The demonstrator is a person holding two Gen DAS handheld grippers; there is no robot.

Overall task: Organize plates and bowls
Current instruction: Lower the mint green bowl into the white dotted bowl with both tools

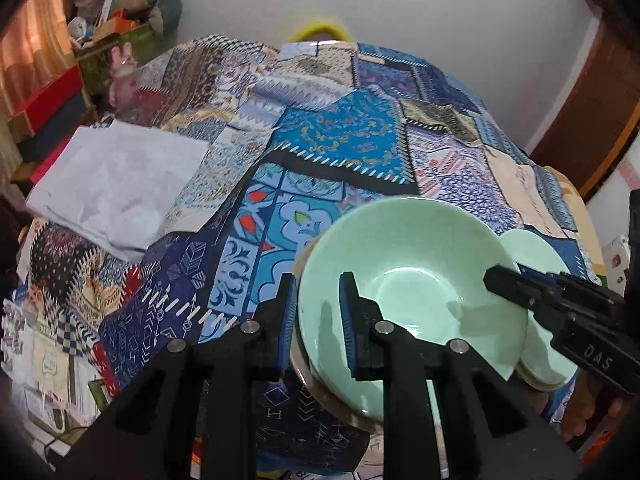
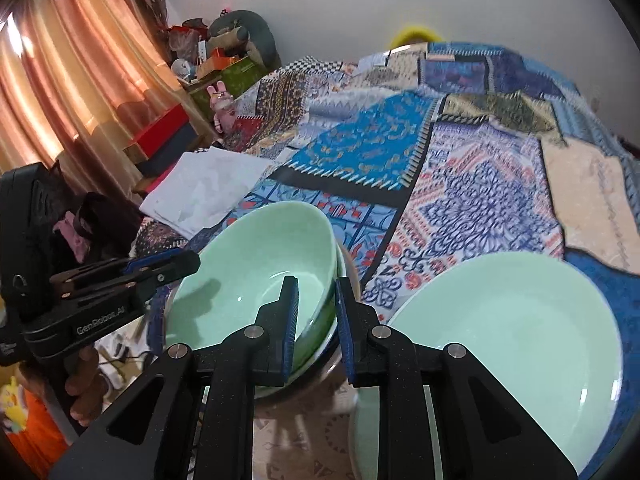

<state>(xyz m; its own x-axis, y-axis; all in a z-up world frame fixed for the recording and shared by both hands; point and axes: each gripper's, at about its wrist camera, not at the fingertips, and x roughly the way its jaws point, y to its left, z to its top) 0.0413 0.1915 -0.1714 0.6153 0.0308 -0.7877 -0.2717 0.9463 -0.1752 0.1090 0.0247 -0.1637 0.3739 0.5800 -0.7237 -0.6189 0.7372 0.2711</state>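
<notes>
A pale green bowl (image 1: 416, 264) (image 2: 256, 264) sits nested on other bowls, whose rims show beneath it. My left gripper (image 1: 318, 312) is shut on the bowl's left rim, one finger outside the wall and one inside. It also appears in the right wrist view as the left gripper (image 2: 176, 266). My right gripper (image 2: 316, 316) is shut on the bowl's right rim, likewise with one finger on each side of the wall. The left wrist view catches this right gripper (image 1: 504, 282) from the side. A pale green plate (image 2: 520, 340) (image 1: 538, 250) lies just right of the bowl.
Everything rests on a blue patchwork cloth (image 1: 340, 136) covering the surface. A white folded sheet (image 1: 116, 176) lies at the left. Boxes, bags and a curtain (image 2: 72, 92) crowd the far left. A hand (image 2: 80, 388) holds the left gripper's handle.
</notes>
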